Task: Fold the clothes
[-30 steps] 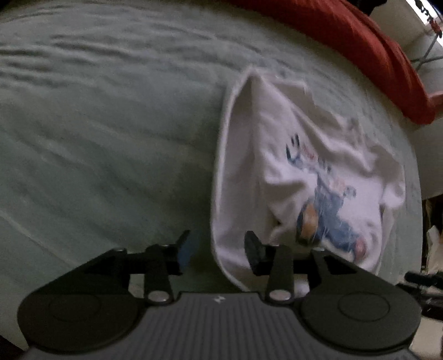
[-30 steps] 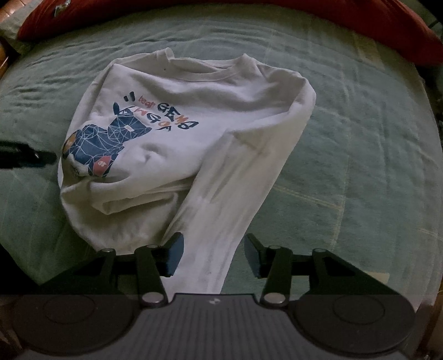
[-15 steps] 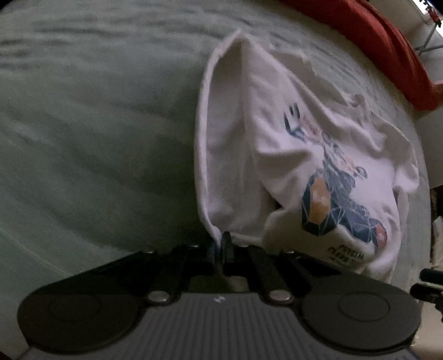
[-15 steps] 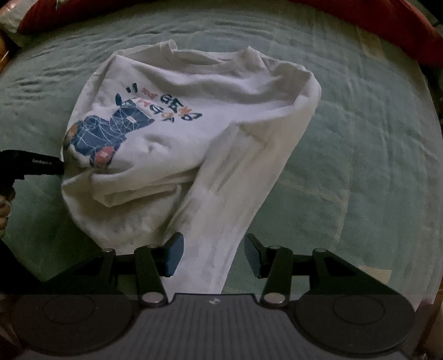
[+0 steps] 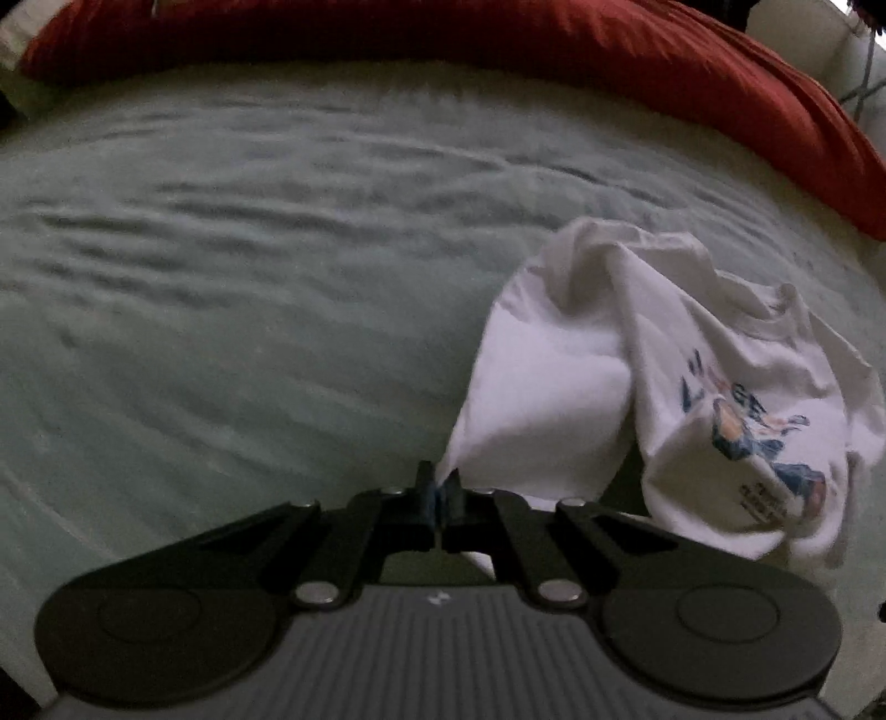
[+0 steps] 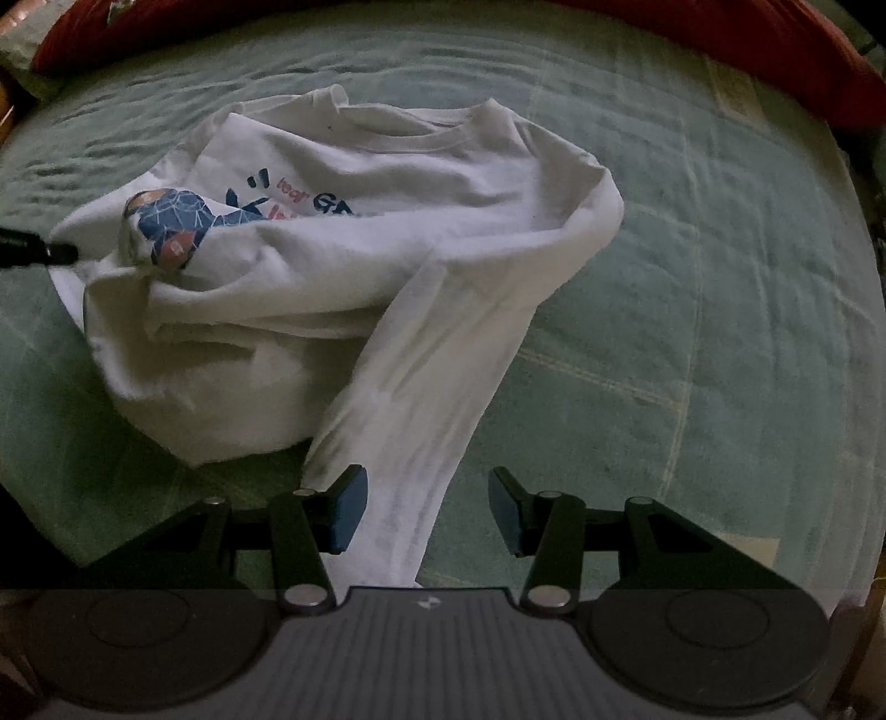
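Note:
A white long-sleeved shirt (image 6: 398, 238) with a blue printed figure lies crumpled on the green bedspread (image 6: 720, 310). My left gripper (image 5: 438, 490) is shut on the shirt's lower edge (image 5: 531, 421) and holds it pulled up off the bed. In the right wrist view that gripper (image 6: 39, 252) shows as a dark tip at the shirt's left side. One sleeve (image 6: 421, 443) runs down between the fingers of my right gripper (image 6: 427, 507), which stands open above it, pads not touching the cloth.
A red blanket (image 5: 498, 44) runs along the far edge of the bed. Bare green bedspread (image 5: 221, 288) spreads left of the shirt, and more of it lies to the right in the right wrist view. A wooden bed frame (image 6: 5, 111) shows at far left.
My left gripper closed on the shirt's edge and drew it up and sideways, bunching the shirt so the print folds over. My right gripper kept still and open.

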### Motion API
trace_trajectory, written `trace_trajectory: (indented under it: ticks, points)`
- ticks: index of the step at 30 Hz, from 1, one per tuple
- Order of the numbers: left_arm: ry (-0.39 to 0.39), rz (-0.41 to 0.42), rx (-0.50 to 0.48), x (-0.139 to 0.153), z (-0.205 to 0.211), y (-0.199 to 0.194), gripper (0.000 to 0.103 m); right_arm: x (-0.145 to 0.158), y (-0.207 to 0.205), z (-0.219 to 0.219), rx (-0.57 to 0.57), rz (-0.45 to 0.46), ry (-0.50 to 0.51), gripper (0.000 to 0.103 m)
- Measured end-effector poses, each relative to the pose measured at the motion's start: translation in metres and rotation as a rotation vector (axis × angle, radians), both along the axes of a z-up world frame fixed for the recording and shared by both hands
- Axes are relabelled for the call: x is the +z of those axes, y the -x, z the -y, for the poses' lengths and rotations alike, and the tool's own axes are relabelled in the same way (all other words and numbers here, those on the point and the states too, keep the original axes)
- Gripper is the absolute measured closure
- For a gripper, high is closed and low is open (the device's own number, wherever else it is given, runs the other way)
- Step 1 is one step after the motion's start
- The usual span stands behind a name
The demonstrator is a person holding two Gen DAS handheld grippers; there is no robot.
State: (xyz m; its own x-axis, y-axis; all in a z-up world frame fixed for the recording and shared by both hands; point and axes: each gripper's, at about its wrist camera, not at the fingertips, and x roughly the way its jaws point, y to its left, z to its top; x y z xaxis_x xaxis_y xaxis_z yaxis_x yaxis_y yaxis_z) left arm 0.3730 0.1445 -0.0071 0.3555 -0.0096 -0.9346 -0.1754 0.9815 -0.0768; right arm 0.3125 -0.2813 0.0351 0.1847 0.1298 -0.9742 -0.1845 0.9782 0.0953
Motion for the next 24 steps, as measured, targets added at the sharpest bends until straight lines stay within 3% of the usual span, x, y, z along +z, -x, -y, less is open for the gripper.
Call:
trace_trajectory:
  ticks: [12,18,24]
  points:
    - [-0.229,0.020,0.104,0.009,-0.068,-0.022,0.103,-0.001,-0.001,0.005,0.000,-0.001,0.012,0.049]
    - [-0.205,-0.003,0.056,-0.002,-0.064,-0.026,0.097,-0.010,-0.003,-0.001,0.015,-0.017,0.007,0.046]
    - [-0.150,-0.019,0.015,-0.007,-0.045,-0.003,0.086,-0.026,-0.001,0.003,-0.026,-0.044,-0.032,0.046]
